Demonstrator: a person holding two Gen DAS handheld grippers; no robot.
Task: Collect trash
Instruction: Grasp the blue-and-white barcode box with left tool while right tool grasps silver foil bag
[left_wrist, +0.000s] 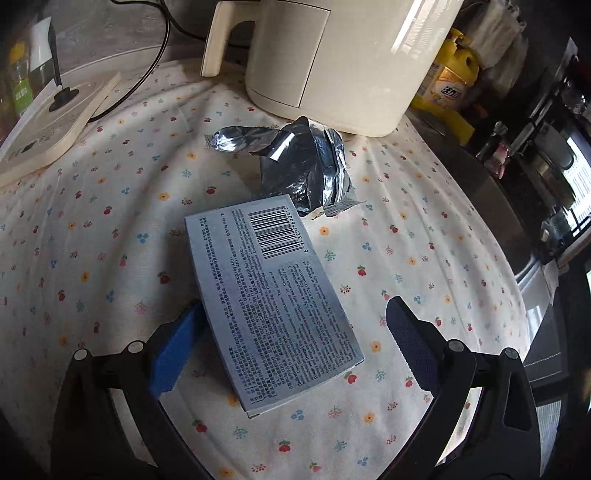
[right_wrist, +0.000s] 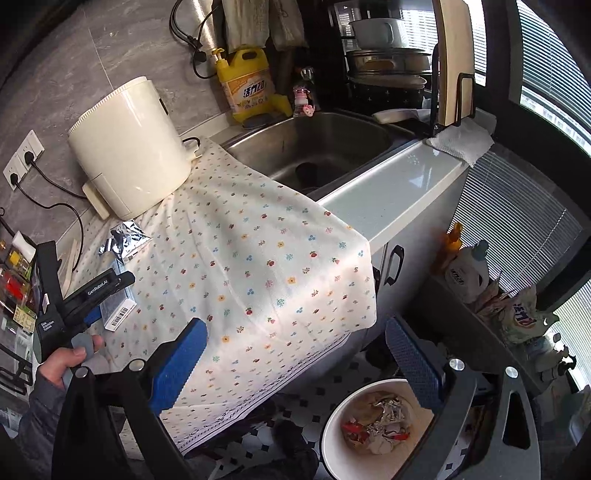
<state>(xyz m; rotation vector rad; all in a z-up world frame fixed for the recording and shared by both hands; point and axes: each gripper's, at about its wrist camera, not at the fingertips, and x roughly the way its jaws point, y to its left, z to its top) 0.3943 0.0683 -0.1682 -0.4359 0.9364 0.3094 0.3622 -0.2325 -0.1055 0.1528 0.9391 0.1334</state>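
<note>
A grey cardboard box (left_wrist: 273, 302) with a barcode lies flat on the floral cloth (left_wrist: 92, 240). My left gripper (left_wrist: 295, 308) is open around it, its blue left pad against the box's edge and its right finger well apart. Just beyond the box sits a crumpled silver foil wrapper (left_wrist: 303, 166). In the right wrist view the box (right_wrist: 118, 308) and foil (right_wrist: 127, 240) lie at far left, where a hand (right_wrist: 70, 358) holds the left gripper (right_wrist: 110, 282). My right gripper (right_wrist: 295, 326) is open and empty over the cloth's front edge, above a white bin (right_wrist: 332, 443) holding trash.
A cream appliance (left_wrist: 332, 62) stands right behind the foil. A flat cream device (left_wrist: 48, 129) with a cord lies at back left. The steel sink (right_wrist: 321, 147), a yellow detergent bottle (right_wrist: 249, 88) and a dish rack (right_wrist: 388, 74) are beyond the cloth. The counter drops off at the front.
</note>
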